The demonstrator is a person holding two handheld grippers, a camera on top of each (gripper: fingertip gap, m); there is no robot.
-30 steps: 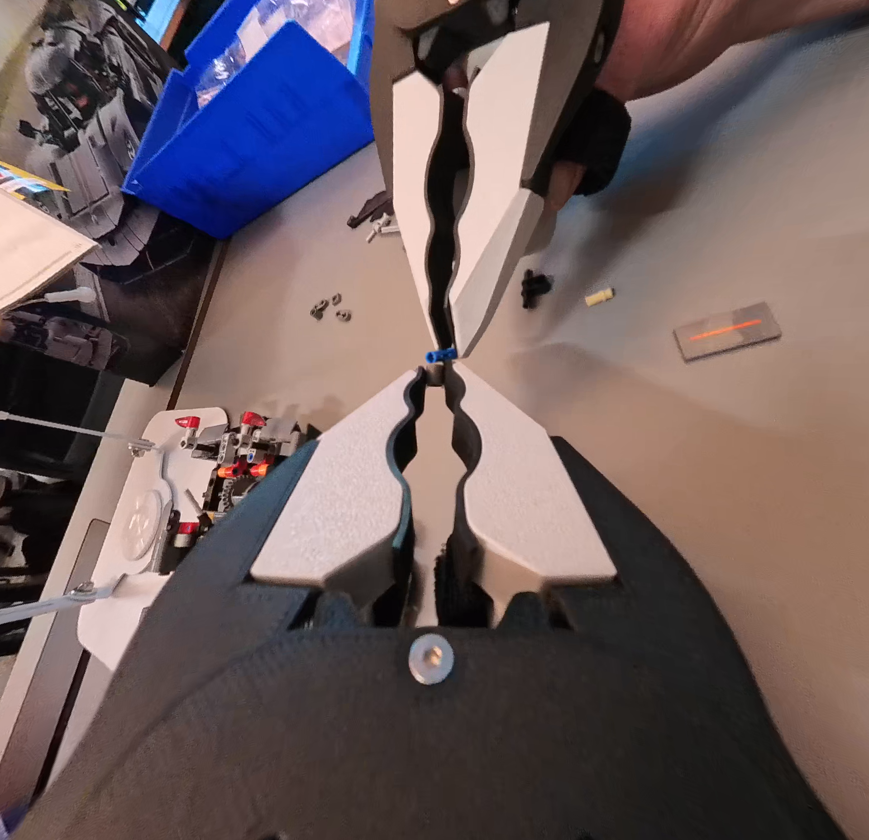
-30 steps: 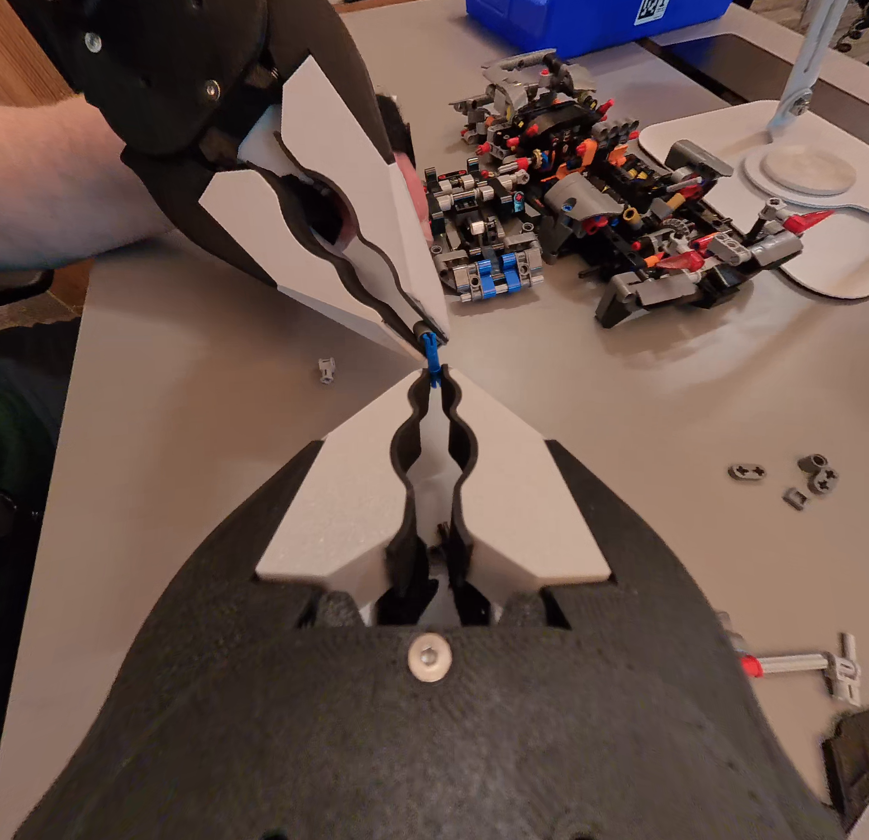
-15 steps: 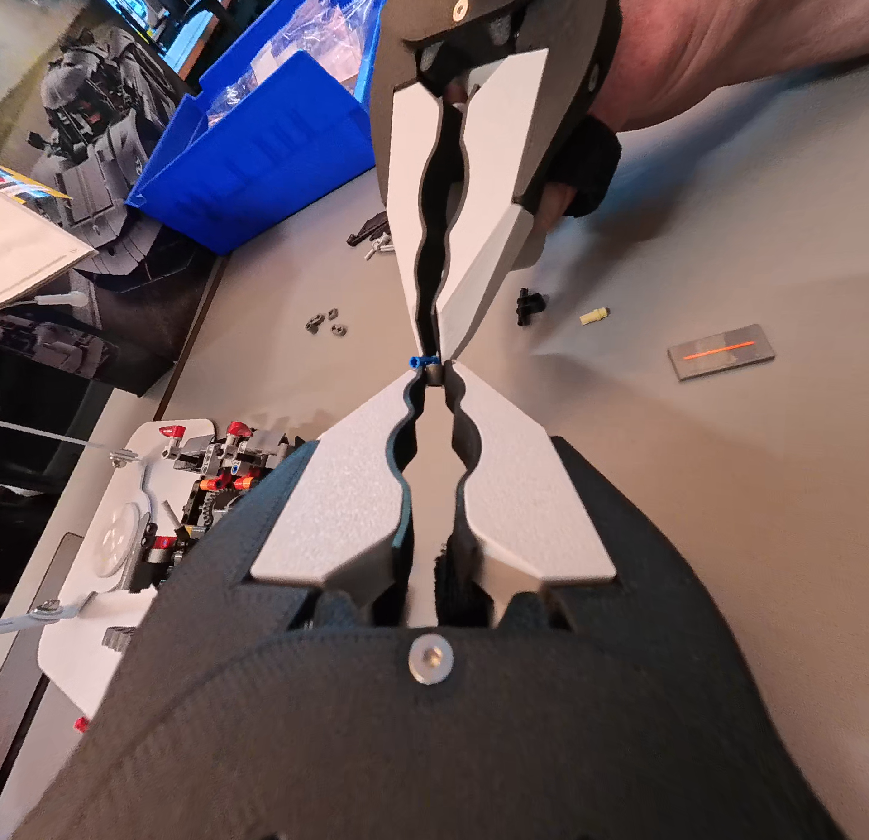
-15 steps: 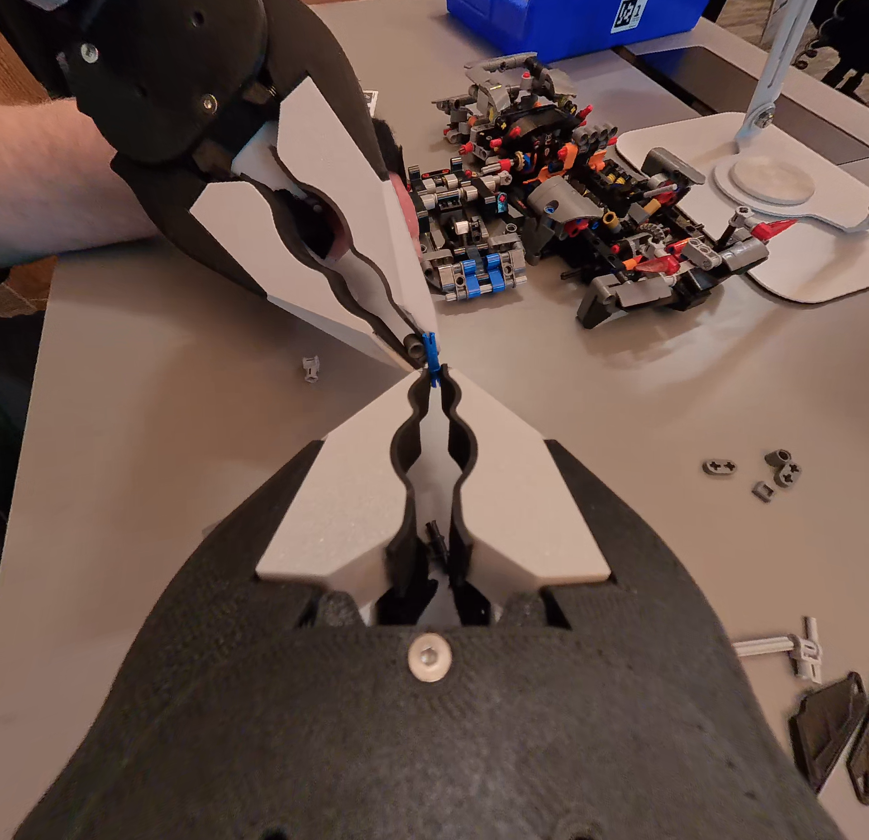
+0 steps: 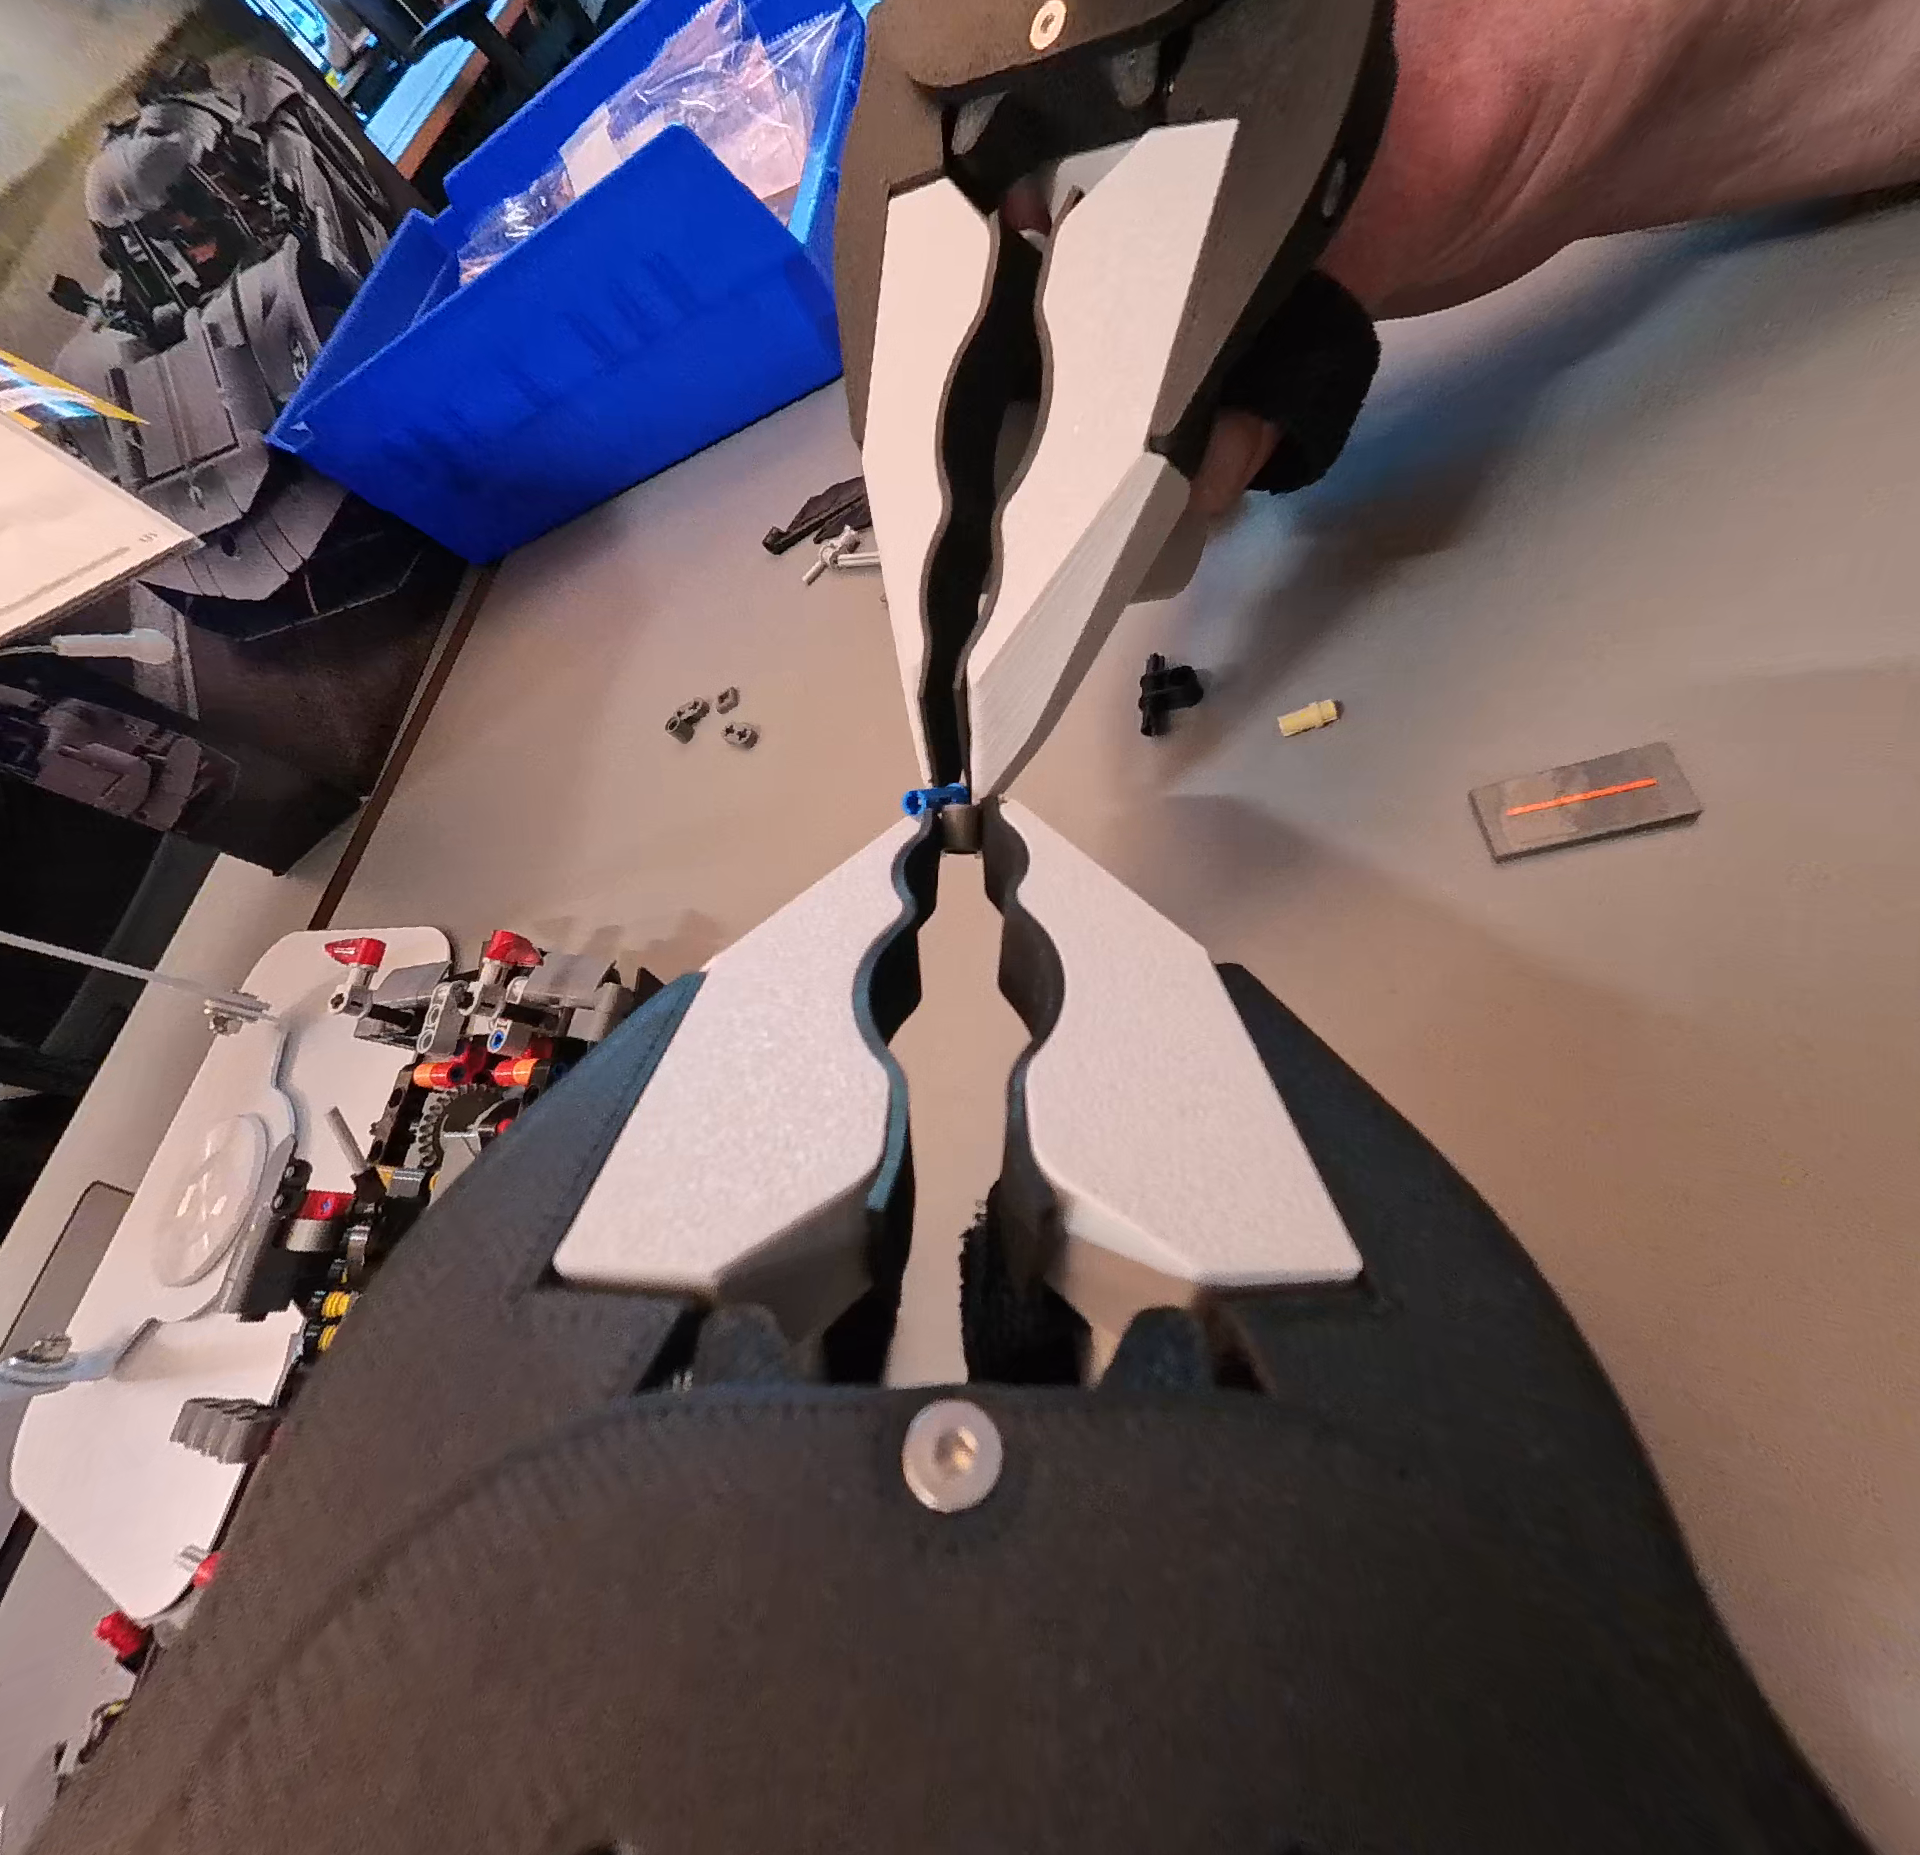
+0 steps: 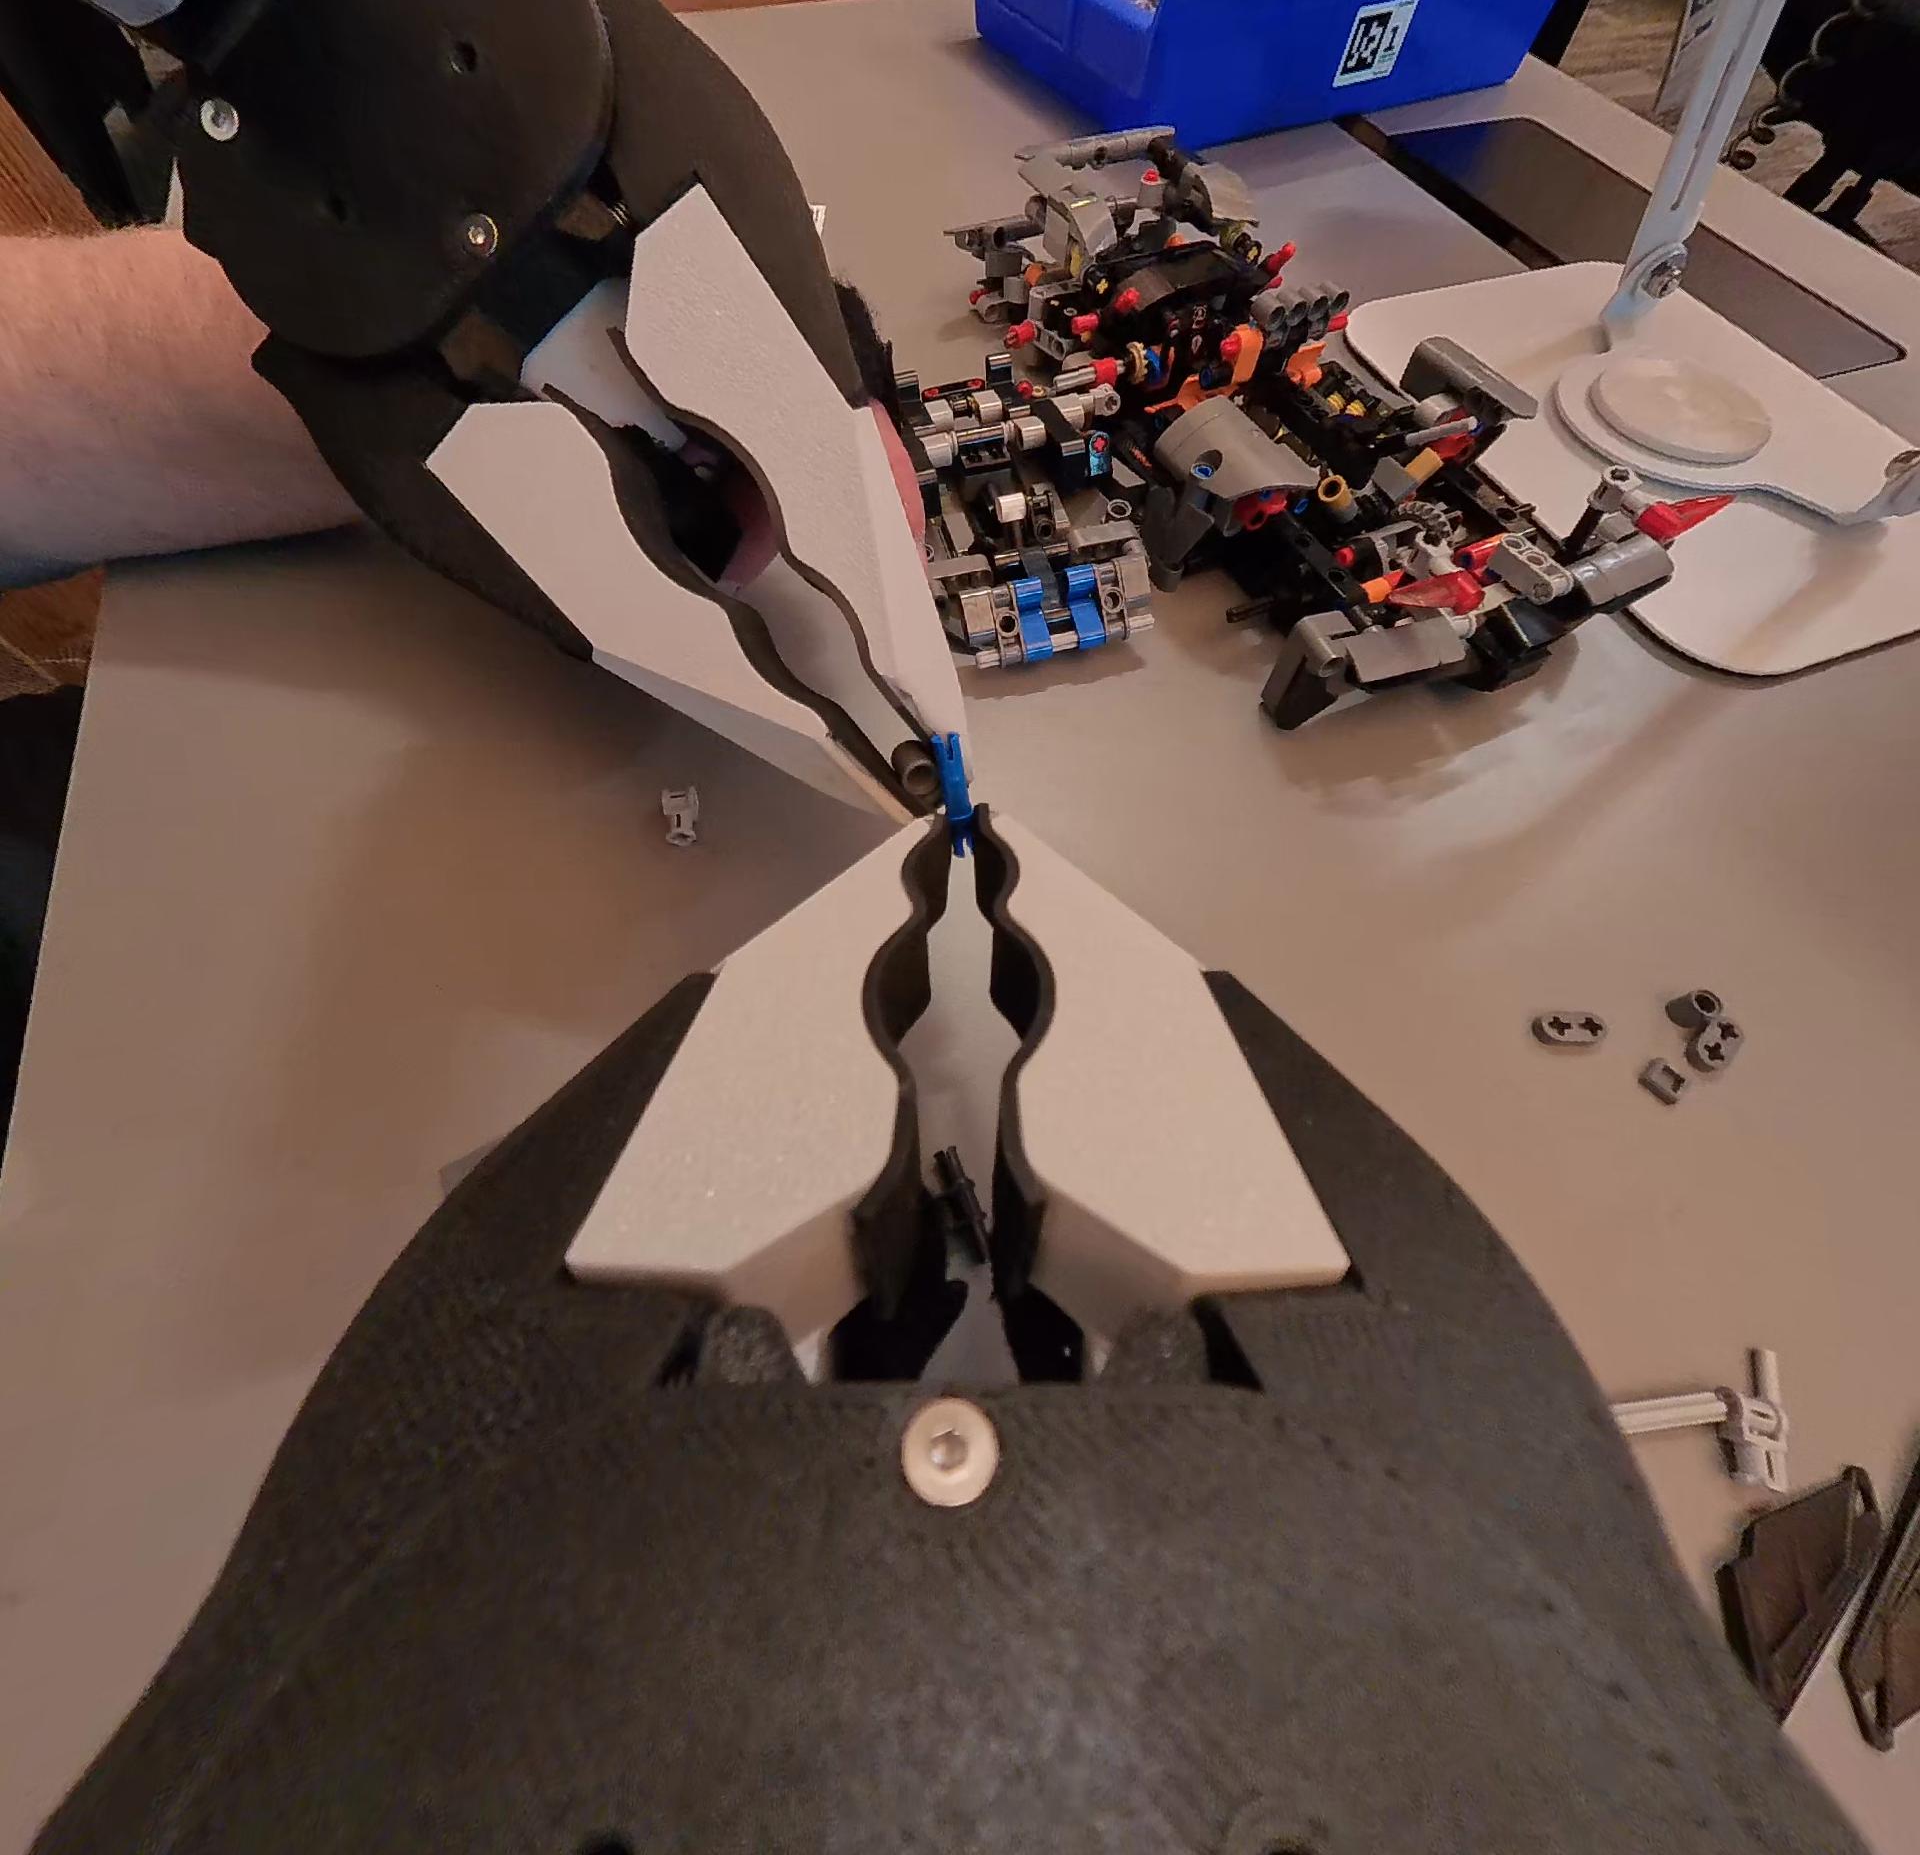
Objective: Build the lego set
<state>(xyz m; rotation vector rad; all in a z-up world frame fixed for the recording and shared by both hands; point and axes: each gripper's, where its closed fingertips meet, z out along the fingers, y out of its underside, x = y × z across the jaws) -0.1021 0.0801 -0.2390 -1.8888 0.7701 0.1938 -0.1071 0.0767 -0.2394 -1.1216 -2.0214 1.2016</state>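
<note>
My left gripper is shut on a small dark grey bush. My right gripper is shut on a blue pin. The two grippers meet tip to tip above the table. The pin lies against the open end of the bush. In the left wrist view the right gripper comes down from above with the pin sticking out to the left. The part-built lego car stands on the table beyond the tips, and also shows in the left wrist view.
A blue bin with bags stands at the back. A white stand base is beside the car. Loose grey pieces, a light grey piece, a black pin, a tan pin and a grey tile lie about. Less than 4 cm separates the two grippers' tips.
Both grippers stay tip to tip. The blue pin has shifted a little sideways across the bush's end. Both grippers have moved slightly away from the car.
</note>
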